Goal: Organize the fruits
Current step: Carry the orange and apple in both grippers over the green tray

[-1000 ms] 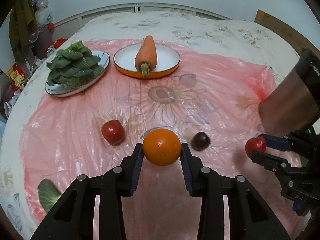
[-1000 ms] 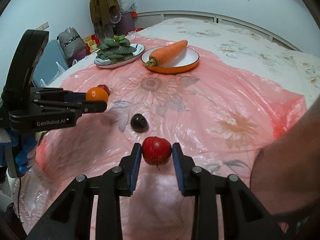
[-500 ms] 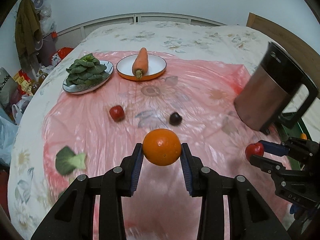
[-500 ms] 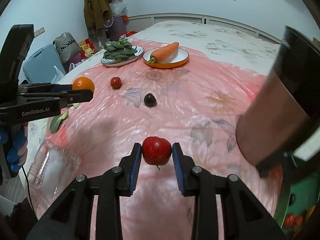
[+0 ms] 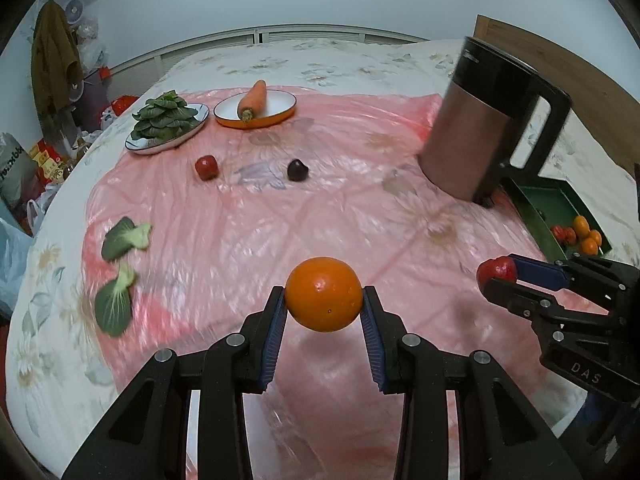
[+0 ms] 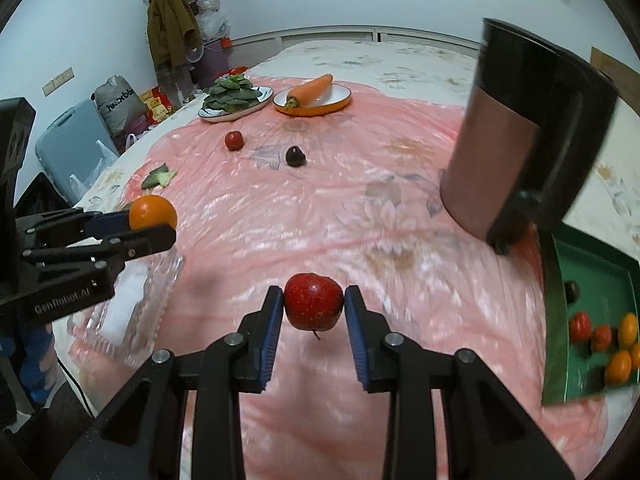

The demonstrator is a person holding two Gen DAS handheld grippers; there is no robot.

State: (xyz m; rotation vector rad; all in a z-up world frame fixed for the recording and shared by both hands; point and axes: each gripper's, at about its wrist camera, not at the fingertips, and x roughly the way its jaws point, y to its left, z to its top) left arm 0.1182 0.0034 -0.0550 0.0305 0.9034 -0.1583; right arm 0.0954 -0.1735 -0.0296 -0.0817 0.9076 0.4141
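Since 1 second ago I see both claws pulled back from the plates: the kettle (image 5: pixel 472 128) and green tray (image 6: pixel 592 280) now show. My left claw (image 5: pixel 323 320) stays clamped on the orange (image 5: pixel 323 294), my right claw (image 6: pixel 314 320) on the red apple (image 6: pixel 314 306). The tray's fruits are blurred, its far end cut off.
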